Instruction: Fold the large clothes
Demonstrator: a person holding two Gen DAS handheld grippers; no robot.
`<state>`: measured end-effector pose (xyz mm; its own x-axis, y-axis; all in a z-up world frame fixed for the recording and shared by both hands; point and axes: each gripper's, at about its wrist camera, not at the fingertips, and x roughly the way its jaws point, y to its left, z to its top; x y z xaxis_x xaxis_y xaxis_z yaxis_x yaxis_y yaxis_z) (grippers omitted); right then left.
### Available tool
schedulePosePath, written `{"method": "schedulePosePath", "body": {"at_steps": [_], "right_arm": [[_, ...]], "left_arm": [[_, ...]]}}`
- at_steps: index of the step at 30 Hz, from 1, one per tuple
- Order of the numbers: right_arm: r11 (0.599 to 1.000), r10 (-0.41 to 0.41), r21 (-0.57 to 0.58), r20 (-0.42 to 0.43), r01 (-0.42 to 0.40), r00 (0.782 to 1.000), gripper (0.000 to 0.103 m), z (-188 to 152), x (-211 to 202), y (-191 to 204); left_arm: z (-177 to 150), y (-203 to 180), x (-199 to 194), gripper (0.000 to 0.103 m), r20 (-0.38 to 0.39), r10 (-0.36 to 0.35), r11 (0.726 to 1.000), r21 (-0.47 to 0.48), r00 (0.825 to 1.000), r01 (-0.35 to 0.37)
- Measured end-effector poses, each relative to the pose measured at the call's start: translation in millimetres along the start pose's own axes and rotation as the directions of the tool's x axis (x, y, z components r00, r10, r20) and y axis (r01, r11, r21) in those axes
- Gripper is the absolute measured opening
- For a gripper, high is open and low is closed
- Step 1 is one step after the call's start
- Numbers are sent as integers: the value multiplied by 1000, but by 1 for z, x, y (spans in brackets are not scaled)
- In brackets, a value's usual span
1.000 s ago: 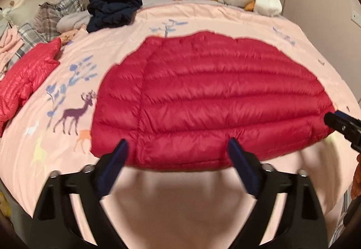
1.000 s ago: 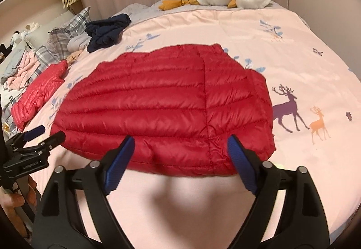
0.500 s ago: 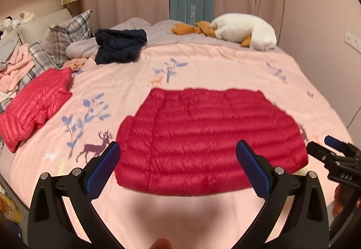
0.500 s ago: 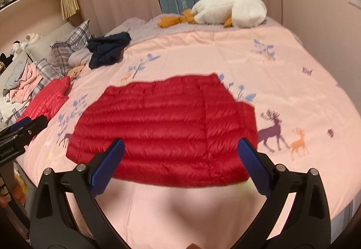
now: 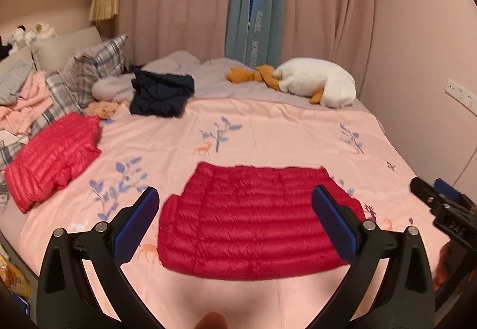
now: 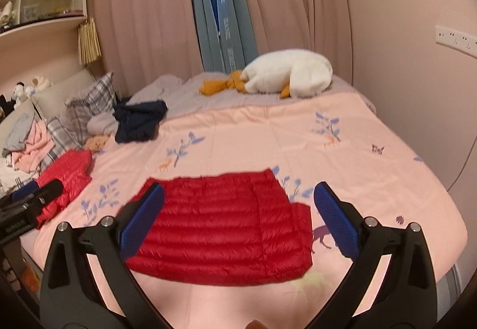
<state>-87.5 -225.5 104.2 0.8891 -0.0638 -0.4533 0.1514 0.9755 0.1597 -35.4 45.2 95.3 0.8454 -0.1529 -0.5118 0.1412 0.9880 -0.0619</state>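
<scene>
A dark red quilted down jacket lies folded flat in a rectangle on the pink printed bedspread; it also shows in the right wrist view. My left gripper is open and empty, held above and back from the jacket's near edge. My right gripper is open and empty, likewise above the jacket. Each gripper shows at the edge of the other's view, the right one and the left one.
A second, lighter red down jacket lies folded at the bed's left edge. A navy garment, plaid pillows, pink clothes and a white goose plush lie at the far side. Curtains and a wall stand behind.
Both grippers have pulled up and back from the jacket's near edge, so the jacket looks smaller and more of the room shows. The jacket has stayed in place.
</scene>
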Motion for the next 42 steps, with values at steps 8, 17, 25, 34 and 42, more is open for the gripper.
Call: {"method": "schedulePosePath", "body": {"at_steps": [8, 17, 25, 34, 42], "right_arm": [[999, 33, 19, 54, -34, 998, 101, 22, -27, 7], [998, 66, -1, 1, -66, 998, 101, 15, -21, 11], [998, 67, 16, -2, -67, 998, 101, 14, -13, 10], [997, 71, -4, -134, -72, 988, 101, -22, 26, 17], [998, 54, 19, -214, -52, 975, 101, -48, 50, 17]], "left_arm": [[15, -7, -19, 102, 47, 11, 1000, 23, 999, -12], [13, -11, -17, 102, 7, 17, 1000, 23, 1000, -17], [14, -13, -15, 102, 28, 59, 998, 29, 998, -60], [-4, -14, 12, 102, -26, 79, 996, 35, 997, -78], [-25, -15, 33, 102, -93, 81, 996, 44, 992, -77]]}}
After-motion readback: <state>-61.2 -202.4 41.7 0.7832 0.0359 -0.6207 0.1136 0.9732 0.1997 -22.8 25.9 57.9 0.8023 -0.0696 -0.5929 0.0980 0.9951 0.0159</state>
